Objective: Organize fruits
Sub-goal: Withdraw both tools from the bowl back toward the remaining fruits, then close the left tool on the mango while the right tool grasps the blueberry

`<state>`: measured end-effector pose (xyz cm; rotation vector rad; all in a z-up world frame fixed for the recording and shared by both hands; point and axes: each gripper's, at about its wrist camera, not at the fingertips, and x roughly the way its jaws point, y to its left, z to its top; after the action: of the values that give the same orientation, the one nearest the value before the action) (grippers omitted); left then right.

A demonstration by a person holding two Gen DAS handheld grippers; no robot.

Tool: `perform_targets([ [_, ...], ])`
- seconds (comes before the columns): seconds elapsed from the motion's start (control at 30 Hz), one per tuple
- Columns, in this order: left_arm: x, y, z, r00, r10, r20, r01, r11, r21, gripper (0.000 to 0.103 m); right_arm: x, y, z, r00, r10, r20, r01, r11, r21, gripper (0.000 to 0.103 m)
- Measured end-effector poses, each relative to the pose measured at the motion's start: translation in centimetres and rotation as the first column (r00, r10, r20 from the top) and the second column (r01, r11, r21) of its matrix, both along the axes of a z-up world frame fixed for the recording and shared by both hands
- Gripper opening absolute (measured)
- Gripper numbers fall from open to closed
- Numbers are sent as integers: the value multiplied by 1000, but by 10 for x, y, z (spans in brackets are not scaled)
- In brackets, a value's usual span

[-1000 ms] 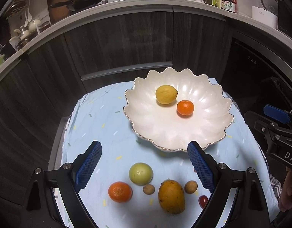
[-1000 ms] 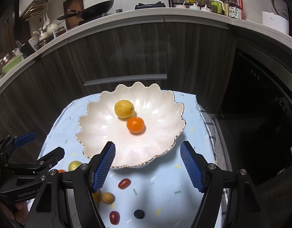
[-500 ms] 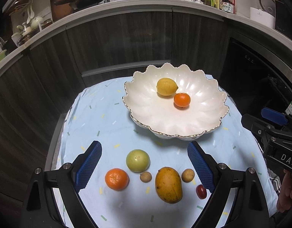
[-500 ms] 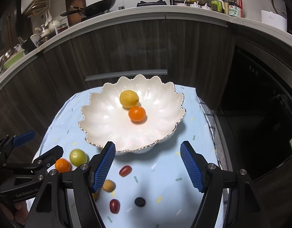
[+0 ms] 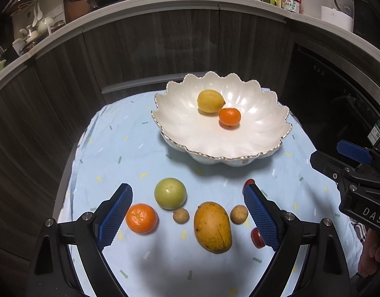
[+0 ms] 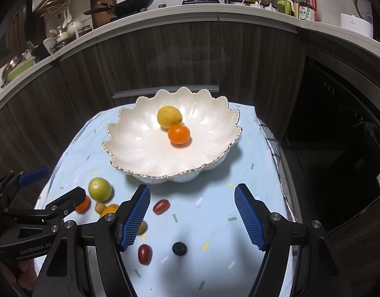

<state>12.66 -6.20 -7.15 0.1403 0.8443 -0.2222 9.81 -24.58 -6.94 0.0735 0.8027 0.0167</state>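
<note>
A white scalloped bowl point(image 5: 264, 123) point(image 6: 130, 141) holds a lemon point(image 5: 210, 101) point(image 6: 169, 116) and a small orange point(image 5: 229, 116) point(image 6: 179, 135). On the pale blue cloth in front lie a green fruit point(image 5: 170, 193) point(image 6: 100, 189), an orange point(image 5: 141, 218), a mango point(image 5: 212, 226), two small brown fruits point(image 5: 181, 215) point(image 5: 238, 214), red grape tomatoes point(image 6: 161, 206) point(image 6: 144, 254) and a dark berry point(image 6: 179, 248). My left gripper point(image 5: 187, 212) hovers open above the fruit row. My right gripper point(image 6: 192, 216) hovers open above the tomatoes and berry. Neither holds anything.
The small table with the cloth point(image 5: 130, 148) stands before dark wood cabinets point(image 5: 150, 49). A white counter point(image 6: 194, 10) behind carries a pan, bottles and jars. A checked towel point(image 6: 271, 141) hangs at the table's right edge. A dark oven front is on the right.
Both grippers have drawn back and down from the bowl; the bowl sits higher in both views and more of the loose fruit shows. Jaw openings are unchanged.
</note>
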Motion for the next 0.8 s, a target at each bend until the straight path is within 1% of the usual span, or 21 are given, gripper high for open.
perform_targets([
  [0.33,-5,-3,-24,999,-6,-45,6,1000,8,92,-7,-1,-21,1000,-1,-29,0,1000,-17,72],
  [0.63,-10,-10,-45,997,-32,-68,33,999,23,92,-13,-1,-39,999,18,-47,-20,999,-40,71],
  [0.7,-11,-12,-49,997,-34,-73,36,999,26,92,-14,-1,-43,998,23,-53,-26,999,-41,71],
  [0.8,-12,-14,-54,996,-38,-78,40,999,28,92,-14,-1,-48,998,31,-62,-33,999,-37,66],
])
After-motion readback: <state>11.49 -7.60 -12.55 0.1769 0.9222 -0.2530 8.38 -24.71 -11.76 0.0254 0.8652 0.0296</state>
